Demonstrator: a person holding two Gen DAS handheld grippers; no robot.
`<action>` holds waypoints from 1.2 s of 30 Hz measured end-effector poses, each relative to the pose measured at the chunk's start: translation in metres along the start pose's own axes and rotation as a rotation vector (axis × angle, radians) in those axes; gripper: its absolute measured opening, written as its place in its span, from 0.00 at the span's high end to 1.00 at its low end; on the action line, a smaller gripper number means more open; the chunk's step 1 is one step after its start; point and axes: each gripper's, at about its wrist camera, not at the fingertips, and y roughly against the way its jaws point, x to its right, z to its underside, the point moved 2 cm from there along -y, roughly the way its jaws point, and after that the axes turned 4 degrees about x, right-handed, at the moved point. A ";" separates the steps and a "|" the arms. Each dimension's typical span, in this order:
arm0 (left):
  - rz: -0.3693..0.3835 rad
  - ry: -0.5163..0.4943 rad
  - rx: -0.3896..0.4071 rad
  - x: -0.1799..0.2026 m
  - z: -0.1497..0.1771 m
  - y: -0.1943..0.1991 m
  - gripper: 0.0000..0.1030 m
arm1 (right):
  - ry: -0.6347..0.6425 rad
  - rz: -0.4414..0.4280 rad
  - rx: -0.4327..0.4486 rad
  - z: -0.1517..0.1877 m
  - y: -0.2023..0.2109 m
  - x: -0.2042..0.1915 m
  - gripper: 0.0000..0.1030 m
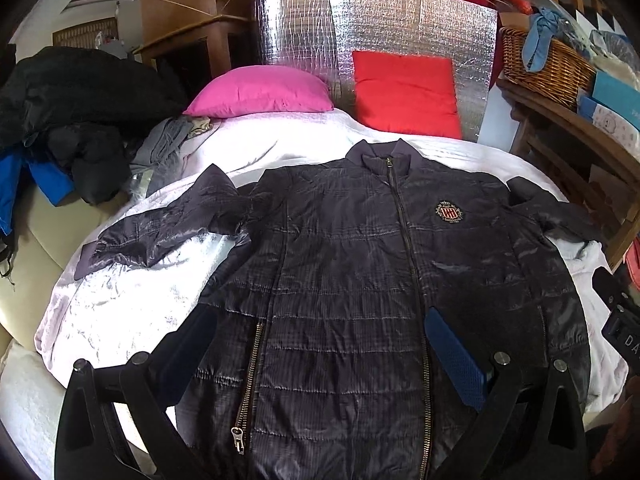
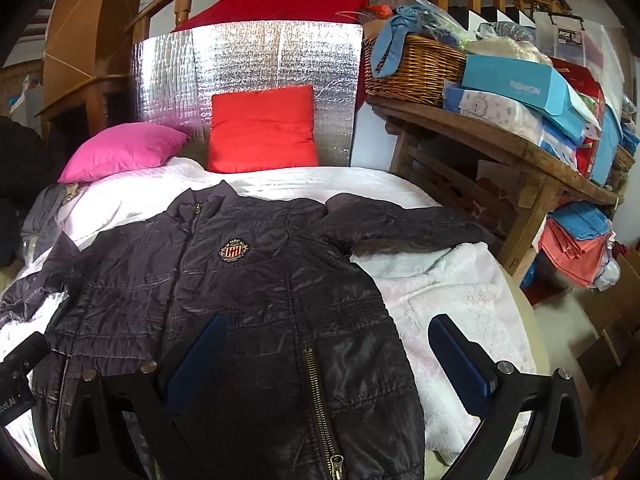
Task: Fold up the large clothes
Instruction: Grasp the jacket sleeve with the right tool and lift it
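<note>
On a bed's white quilted cover (image 1: 120,300) lies a dark quilted zip-up jacket (image 1: 340,280), front up, sleeves spread — the left gripper (image 1: 320,344) and right gripper (image 2: 328,344) hover above its lower half, jaws spread wide, holding nothing

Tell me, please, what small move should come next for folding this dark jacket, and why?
Probably bring the left gripper to the left-side sleeve and fold it across the chest. The jacket lies flat, zipped, front up on the white cover, both sleeves are spread outward, and both grippers are open, holding nothing.
</note>
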 end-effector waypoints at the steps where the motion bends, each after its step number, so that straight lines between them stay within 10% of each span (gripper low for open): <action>1: -0.001 -0.001 0.000 0.000 0.000 0.000 0.00 | 0.000 0.000 0.001 0.000 0.001 0.000 0.00; 14: 0.115 0.001 -0.079 0.006 -0.018 -0.041 0.00 | -0.062 -0.033 -0.007 -0.013 -0.018 0.017 0.00; 23: 0.070 0.015 -0.165 0.000 -0.019 -0.155 0.00 | -0.510 -0.156 -0.105 -0.030 -0.159 0.171 0.00; 36: 0.061 0.111 -0.162 -0.011 -0.024 -0.202 0.00 | -1.040 -0.271 -0.155 -0.011 -0.328 0.334 0.00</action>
